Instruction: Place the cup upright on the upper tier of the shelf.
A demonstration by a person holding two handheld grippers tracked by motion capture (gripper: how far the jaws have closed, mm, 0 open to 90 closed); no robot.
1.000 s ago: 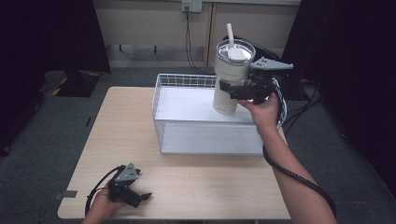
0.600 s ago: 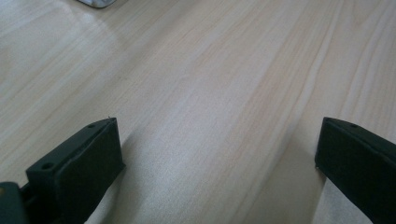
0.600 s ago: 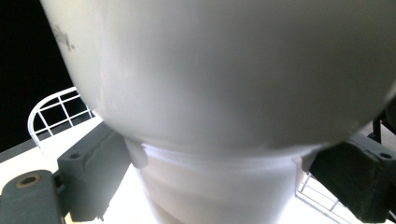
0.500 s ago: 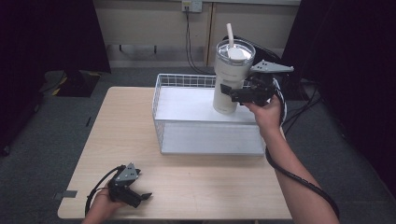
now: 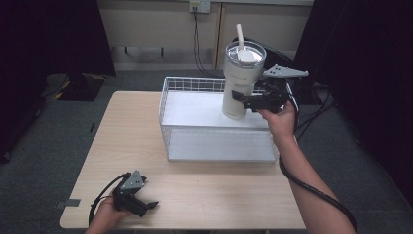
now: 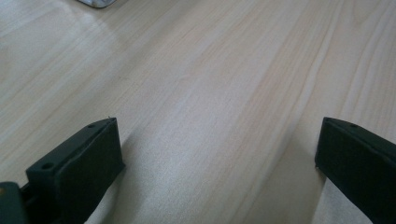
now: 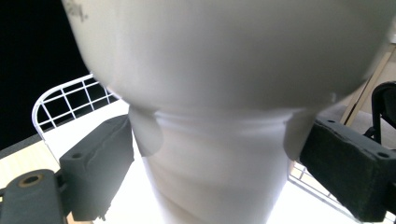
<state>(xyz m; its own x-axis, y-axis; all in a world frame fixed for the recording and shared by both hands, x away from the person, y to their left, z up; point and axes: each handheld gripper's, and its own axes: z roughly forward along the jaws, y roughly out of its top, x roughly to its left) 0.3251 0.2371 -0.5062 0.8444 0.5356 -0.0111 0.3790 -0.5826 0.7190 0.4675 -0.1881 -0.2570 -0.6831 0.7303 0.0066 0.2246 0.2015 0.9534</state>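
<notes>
The right gripper [image 5: 243,100] clasped the tall cream tumbler with lid and straw [image 5: 240,78] between its jaws, upright, above the white wire basket [image 5: 214,144]. The left gripper [image 5: 143,204], far nearer the person, rested released.

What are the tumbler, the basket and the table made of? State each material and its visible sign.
Tumbler: smooth cream body, probably coated metal or plastic; clear lid, white straw.
Basket: white-coated wire, shown by its open grid walls.
Table: pale wood or wood-look laminate, with grain lines and a soft sheen.
</notes>
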